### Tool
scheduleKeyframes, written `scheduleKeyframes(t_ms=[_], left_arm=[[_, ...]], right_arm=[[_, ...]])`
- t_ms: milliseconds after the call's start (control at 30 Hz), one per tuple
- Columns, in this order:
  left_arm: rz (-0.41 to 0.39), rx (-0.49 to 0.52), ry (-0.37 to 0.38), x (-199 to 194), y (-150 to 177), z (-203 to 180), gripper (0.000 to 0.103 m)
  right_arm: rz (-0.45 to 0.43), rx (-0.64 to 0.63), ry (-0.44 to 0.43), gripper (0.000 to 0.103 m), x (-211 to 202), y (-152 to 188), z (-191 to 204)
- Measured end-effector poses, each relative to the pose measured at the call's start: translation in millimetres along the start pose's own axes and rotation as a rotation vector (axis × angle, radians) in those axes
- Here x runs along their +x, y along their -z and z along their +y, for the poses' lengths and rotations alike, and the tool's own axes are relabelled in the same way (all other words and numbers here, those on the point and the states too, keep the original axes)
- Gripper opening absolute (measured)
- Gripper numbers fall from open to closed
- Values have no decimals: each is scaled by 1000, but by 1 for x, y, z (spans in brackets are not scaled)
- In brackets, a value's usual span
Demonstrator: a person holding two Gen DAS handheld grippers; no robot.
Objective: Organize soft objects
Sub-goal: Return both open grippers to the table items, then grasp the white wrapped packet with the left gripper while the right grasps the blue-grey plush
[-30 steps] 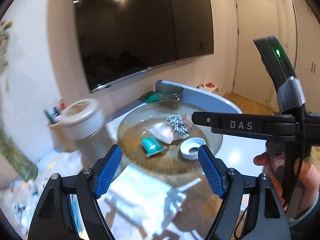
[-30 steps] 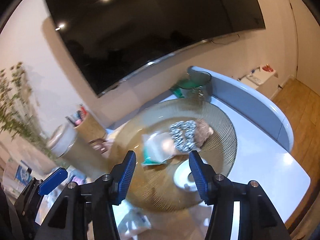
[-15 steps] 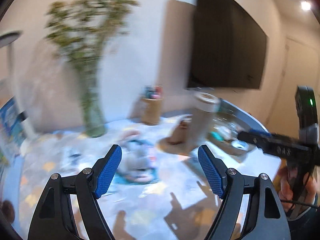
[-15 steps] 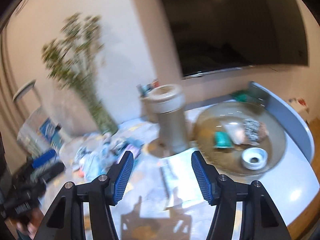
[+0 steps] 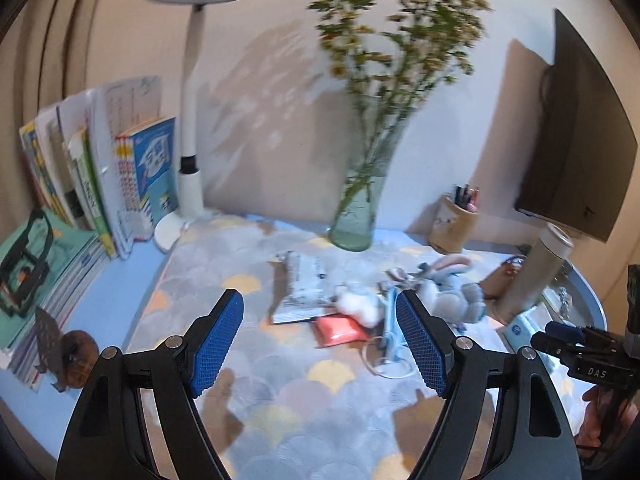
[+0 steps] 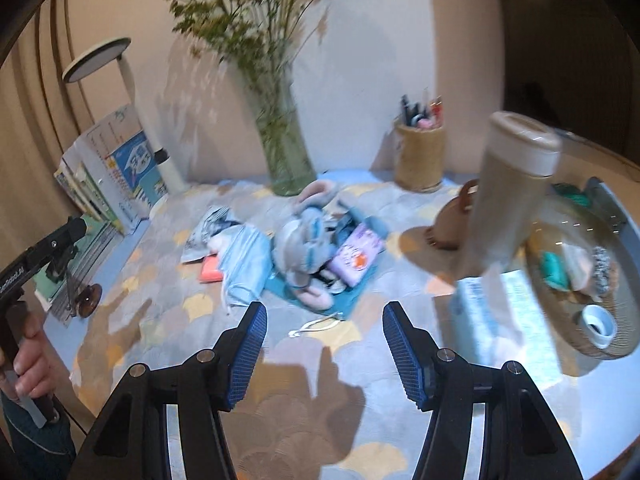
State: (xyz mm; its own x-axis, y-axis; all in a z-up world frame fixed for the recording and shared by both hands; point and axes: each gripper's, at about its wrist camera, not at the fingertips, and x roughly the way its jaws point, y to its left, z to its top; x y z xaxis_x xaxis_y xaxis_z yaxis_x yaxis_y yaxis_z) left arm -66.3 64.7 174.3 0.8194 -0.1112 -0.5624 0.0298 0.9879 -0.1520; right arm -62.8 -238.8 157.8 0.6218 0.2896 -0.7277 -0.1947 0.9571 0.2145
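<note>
Books [image 5: 132,176] and a desk lamp [image 5: 192,92] line the bench's [image 5: 120,300] left edge; a vase [image 5: 356,216] stands at its back edge. Mid-bench lies the soft pile: plush rabbit [image 6: 304,240], face mask [image 6: 244,264], packets. A tall flask [image 6: 508,196] blocks the platter [image 6: 616,344], seen only by the right camera. Both views have swung off that platter since a second ago. Left gripper [image 5: 320,338] and right gripper [image 6: 324,350] gape, empty.
</note>
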Motion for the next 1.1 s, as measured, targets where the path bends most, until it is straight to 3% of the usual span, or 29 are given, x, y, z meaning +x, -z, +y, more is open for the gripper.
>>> scheduleKeyframes(t_ms=[133, 200, 267, 367, 633, 667, 767, 800, 833, 867, 933, 1100], left_arm=[[64, 7, 28, 33, -9, 12, 78], [110, 12, 39, 57, -14, 14, 78], [185, 5, 63, 91, -19, 17, 78], [273, -35, 74, 149, -24, 21, 78], [407, -92, 79, 233, -8, 20, 75], [425, -89, 87, 239, -6, 20, 70], [444, -67, 80, 248, 3, 15, 48], [438, -59, 78, 248, 3, 15, 48], [429, -57, 83, 246, 3, 15, 42], [416, -55, 80, 243, 2, 15, 37], [375, -44, 66, 233, -2, 15, 36], [276, -27, 82, 189, -19, 11, 36]], right_arm=[[26, 46, -41, 61, 26, -11, 2], [38, 85, -69, 70, 43, -22, 0], [50, 127, -79, 80, 62, -35, -4], [67, 162, -106, 81, 86, -48, -5], [122, 96, -18, 81, 148, -63, 14], [136, 79, -1, 81, 156, -63, 17], [136, 51, 24, 57, 169, -63, 20], [129, 47, 13, 53, 168, -63, 20], [116, 42, 2, 46, 167, -63, 20], [109, 34, -4, 45, 166, -63, 20], [97, 28, -24, 32, 161, -62, 20], [-10, 14, -68, 32, 120, -65, 25]])
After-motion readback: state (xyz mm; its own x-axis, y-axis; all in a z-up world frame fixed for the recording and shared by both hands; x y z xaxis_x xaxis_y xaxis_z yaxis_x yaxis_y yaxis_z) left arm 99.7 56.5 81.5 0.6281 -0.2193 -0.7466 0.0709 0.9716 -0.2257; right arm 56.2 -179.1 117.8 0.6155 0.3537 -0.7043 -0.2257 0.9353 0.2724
